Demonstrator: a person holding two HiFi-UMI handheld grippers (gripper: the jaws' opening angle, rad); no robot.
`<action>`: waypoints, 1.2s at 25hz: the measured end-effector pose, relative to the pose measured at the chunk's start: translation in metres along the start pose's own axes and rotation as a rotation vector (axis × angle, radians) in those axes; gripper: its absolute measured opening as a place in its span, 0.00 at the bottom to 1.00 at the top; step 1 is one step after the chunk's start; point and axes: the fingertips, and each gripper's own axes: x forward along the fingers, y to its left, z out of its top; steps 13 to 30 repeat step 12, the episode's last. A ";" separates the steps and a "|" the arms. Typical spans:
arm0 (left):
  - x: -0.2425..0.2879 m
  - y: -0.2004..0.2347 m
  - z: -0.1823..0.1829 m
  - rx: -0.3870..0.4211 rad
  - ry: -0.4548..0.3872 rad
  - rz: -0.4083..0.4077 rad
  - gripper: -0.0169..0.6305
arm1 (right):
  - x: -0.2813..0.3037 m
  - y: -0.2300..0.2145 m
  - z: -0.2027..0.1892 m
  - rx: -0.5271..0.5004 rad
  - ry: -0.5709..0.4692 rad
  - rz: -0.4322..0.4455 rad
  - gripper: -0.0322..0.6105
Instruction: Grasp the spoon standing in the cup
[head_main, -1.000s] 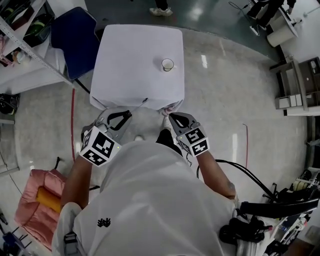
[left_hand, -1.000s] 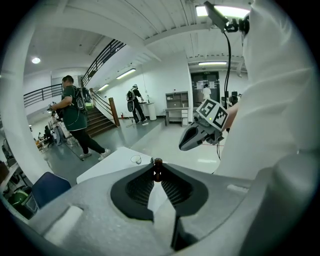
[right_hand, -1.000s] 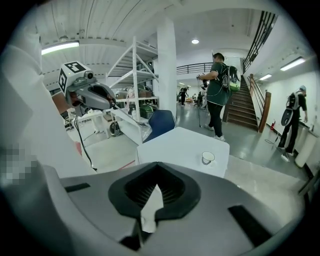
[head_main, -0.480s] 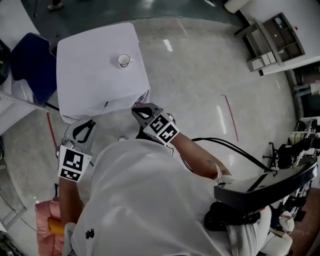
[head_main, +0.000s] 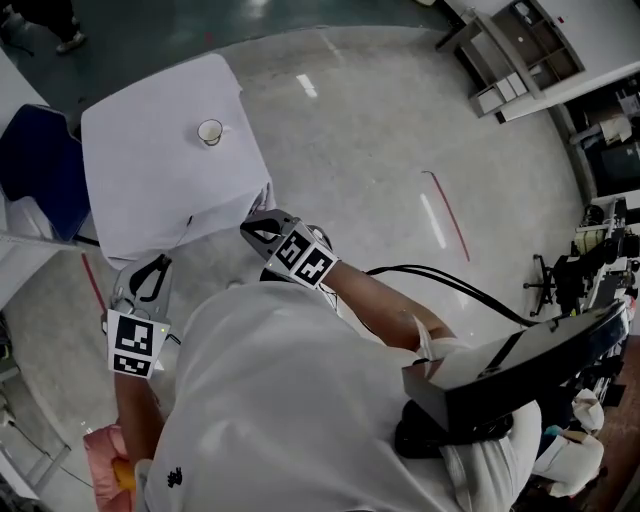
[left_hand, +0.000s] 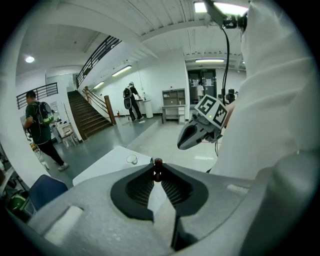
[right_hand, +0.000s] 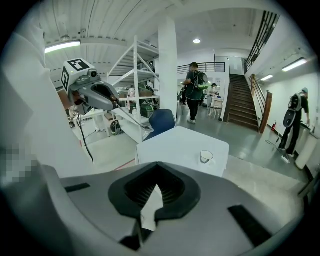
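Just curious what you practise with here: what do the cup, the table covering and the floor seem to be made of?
Cup: white and smooth with a thin rim, probably glazed ceramic or enamel; too small to be sure.
Table covering: matte white, hanging over the edges in folds, so cloth.
Floor: grey, glossy, mirroring ceiling lights; likely polished concrete or epoxy.

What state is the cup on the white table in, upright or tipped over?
Upright: the cup stands on the table, its round open rim facing up.

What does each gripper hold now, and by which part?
Left gripper pinches the thin spoon near one end, at its jaw tips. Right gripper holds nothing, jaws together.
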 end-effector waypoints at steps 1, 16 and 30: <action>0.003 0.000 0.001 0.001 0.003 -0.001 0.10 | -0.001 -0.002 -0.002 0.002 0.003 0.000 0.06; 0.067 -0.042 0.066 0.028 -0.003 -0.066 0.10 | -0.072 -0.063 -0.043 0.065 0.004 -0.058 0.06; 0.067 -0.042 0.066 0.028 -0.003 -0.066 0.10 | -0.072 -0.063 -0.043 0.065 0.004 -0.058 0.06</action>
